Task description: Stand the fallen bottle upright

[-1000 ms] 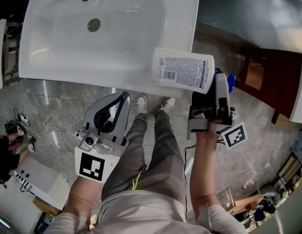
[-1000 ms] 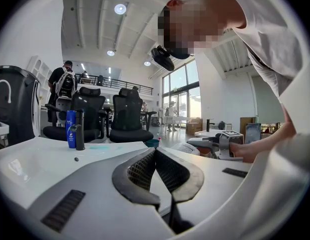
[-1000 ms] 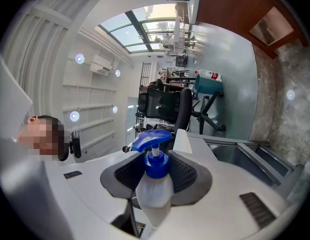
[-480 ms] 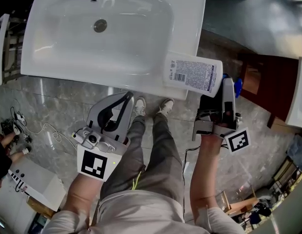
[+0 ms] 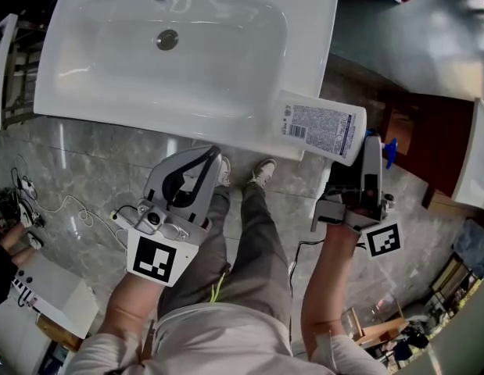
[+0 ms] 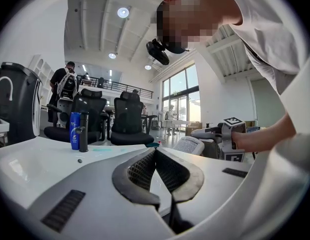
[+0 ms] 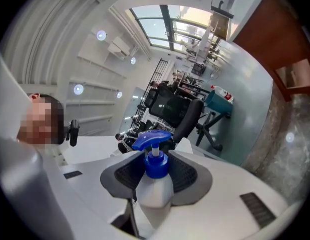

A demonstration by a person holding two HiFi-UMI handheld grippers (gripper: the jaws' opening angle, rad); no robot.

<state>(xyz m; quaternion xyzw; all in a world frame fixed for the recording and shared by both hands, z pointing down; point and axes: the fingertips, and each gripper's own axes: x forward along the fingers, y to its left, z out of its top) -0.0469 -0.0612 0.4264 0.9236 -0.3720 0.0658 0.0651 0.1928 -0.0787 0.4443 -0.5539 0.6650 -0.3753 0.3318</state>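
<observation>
The bottle (image 5: pixel 320 127) is white with a printed label and a blue pump (image 7: pixel 152 139). It hangs lengthwise and slightly tilted over the front right corner of the white sink (image 5: pixel 304 61), its base toward the basin. My right gripper (image 5: pixel 372 148) is shut on the bottle's shoulder just below the pump, as the right gripper view shows (image 7: pixel 156 164). My left gripper (image 5: pixel 213 152) is shut on nothing and points at the sink's front edge. In the left gripper view its tips (image 6: pixel 155 151) meet, and the bottle (image 6: pixel 190 145) shows to the right.
A black faucet (image 6: pixel 83 130) and a blue bottle (image 6: pixel 74 130) stand at the sink's far edge. A dark red cabinet (image 5: pixel 429 139) is close on the right. The person's legs and shoes (image 5: pixel 261 170) are below the sink front. Cables (image 5: pixel 38 201) lie on the floor at left.
My right gripper has risen and rolled with the bottle, which now sits more tilted and farther right at the sink's corner. The left gripper has stayed shut and shifted only a little.
</observation>
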